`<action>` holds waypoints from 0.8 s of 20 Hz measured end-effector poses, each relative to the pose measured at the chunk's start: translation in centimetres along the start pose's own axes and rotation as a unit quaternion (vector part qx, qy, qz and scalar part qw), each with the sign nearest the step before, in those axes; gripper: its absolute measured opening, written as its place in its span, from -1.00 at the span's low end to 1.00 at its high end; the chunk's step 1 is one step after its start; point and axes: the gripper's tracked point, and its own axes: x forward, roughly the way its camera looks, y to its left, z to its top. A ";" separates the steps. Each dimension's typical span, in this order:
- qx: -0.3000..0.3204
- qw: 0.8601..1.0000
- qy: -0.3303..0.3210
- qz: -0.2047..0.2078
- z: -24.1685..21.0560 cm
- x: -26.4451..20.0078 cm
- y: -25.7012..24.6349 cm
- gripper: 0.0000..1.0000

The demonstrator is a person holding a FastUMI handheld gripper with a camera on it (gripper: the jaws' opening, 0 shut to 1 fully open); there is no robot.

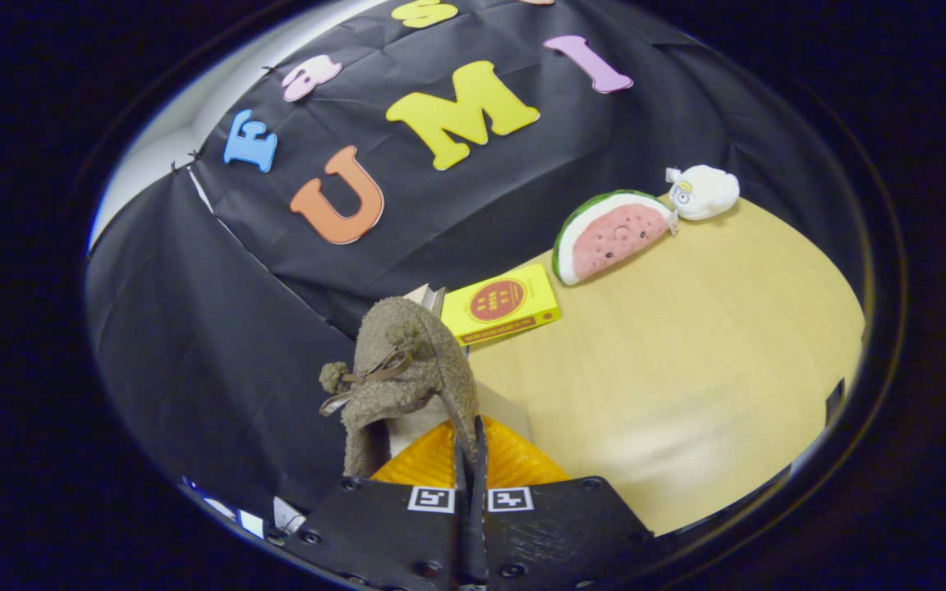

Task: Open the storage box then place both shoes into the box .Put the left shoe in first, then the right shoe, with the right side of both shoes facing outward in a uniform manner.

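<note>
A brown fleecy shoe (407, 373) with a small bow and pompoms hangs in the air right ahead of my gripper (470, 447). The fingers are closed together on the edge of its opening, so it is lifted off the wooden table (686, 353). Its pale lining shows below the upper. The shoe's toe points away from me toward the black cloth wall. Which shoe of the pair this is cannot be told. A grey corner (433, 297) of something peeks out just behind the shoe's toe.
A yellow box (506, 305) lies flat on the table just beyond the shoe. Farther back a watermelon-slice plush (611, 236) leans at the wall, with a small white plush (703, 192) next to it. The table's edge runs at the right.
</note>
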 end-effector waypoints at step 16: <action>0.021 0.989 -0.057 -0.137 -8.4 6.5 -0.3 -0.99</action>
